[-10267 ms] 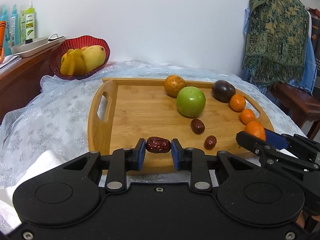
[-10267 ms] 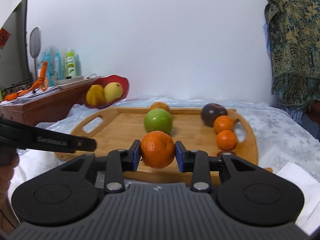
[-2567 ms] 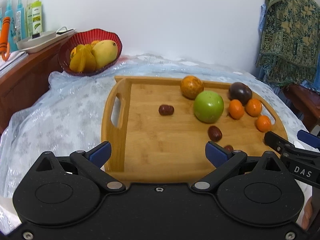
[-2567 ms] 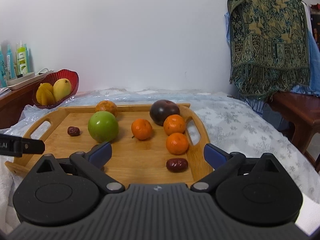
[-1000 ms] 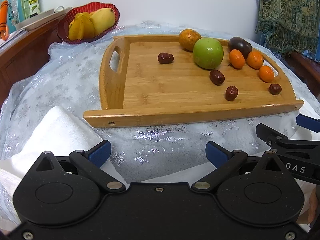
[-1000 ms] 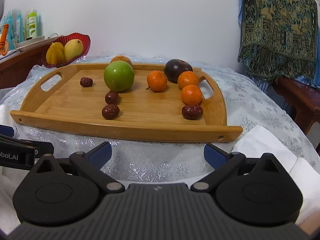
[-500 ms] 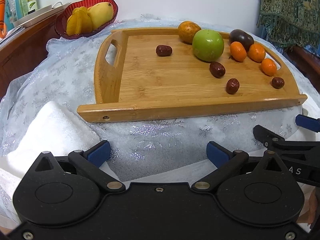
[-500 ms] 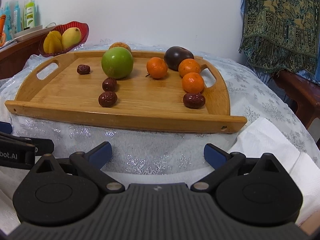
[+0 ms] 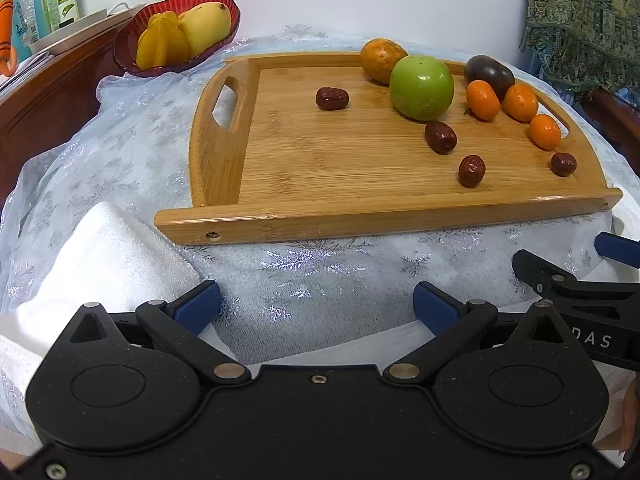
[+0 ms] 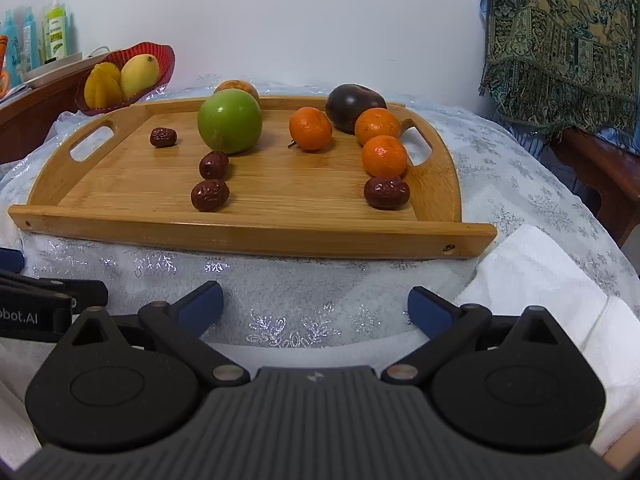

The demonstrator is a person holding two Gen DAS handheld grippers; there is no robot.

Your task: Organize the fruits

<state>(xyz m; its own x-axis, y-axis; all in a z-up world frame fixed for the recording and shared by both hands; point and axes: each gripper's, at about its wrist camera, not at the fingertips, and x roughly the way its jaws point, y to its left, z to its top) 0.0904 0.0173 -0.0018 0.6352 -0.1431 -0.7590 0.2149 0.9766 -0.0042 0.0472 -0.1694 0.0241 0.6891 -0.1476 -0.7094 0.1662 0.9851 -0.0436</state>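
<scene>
On the wooden tray (image 10: 256, 236), a green apple (image 10: 229, 121) sits toward the far rim, with a brownish orange fruit (image 9: 383, 60) just behind it. Right of the apple lie three mandarins (image 10: 310, 128) and a dark purple fruit (image 10: 352, 106) near the tray's right handle. Four red dates (image 10: 210, 195) are scattered on the tray: one left of the apple, two in front of it, one by the right rim. Short of the tray's near rim, the left gripper (image 9: 316, 306) and right gripper (image 10: 314, 304) both have fingers (image 10: 200, 308) spread wide, holding nothing, over the snowflake cloth (image 10: 304, 284).
</scene>
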